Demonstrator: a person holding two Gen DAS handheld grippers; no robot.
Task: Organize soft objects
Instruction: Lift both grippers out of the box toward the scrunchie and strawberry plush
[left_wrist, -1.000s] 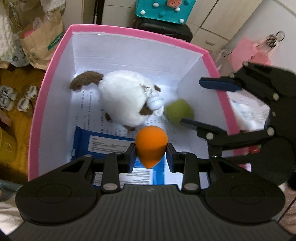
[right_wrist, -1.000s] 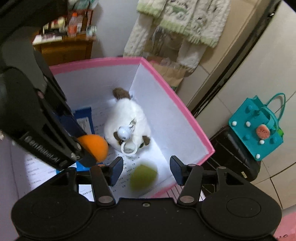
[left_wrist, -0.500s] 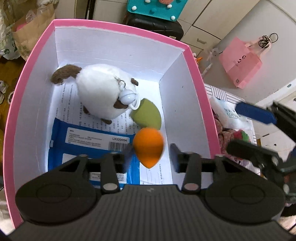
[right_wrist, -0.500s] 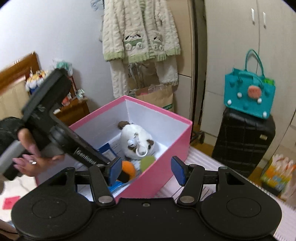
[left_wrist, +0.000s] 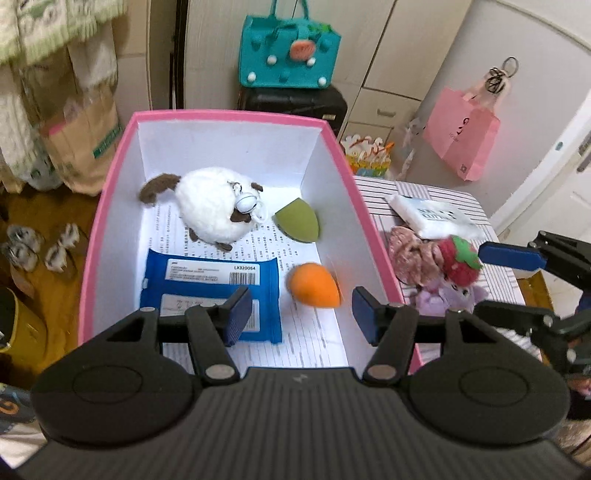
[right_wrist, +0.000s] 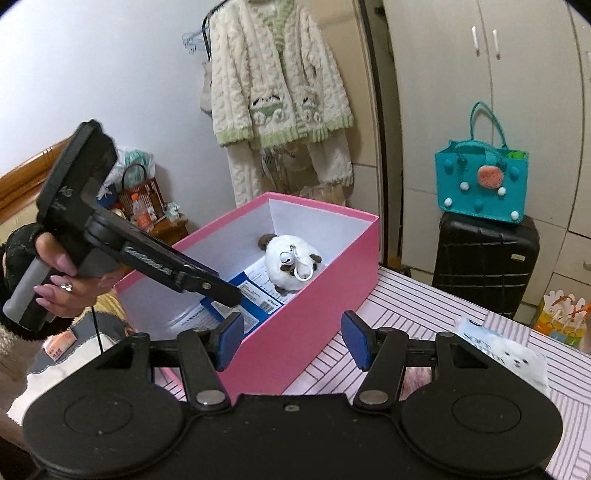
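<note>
Left wrist view shows the orange teardrop-shaped foam sponge (left_wrist: 313, 285) lying loose on the printed paper floor of the pink cardboard box with white inner walls (left_wrist: 107, 206), near its right wall and slightly blurred. Above and ahead of the sponge, the left gripper (left_wrist: 301, 315) has its blue-padded jaws spread wide with nothing between them. Further back in the box lies an olive-green teardrop sponge (left_wrist: 298, 224), just beside a white fluffy plush toy with brown ears and a small bell (left_wrist: 212, 223). A blue flat plastic packet with a barcode label (left_wrist: 212, 291) lies left of the orange sponge.

Outside the box, on the pink striped table surface (left_wrist: 439, 199), sit a red strawberry-shaped plush (left_wrist: 460, 260), a pinkish fuzzy scrunchie (left_wrist: 410, 251), a purple plush (left_wrist: 448, 295) and a white tissue pack (left_wrist: 432, 216). The right gripper (right_wrist: 292, 343) hovers beside the box's outer wall, jaws wide apart and holding nothing.
</note>
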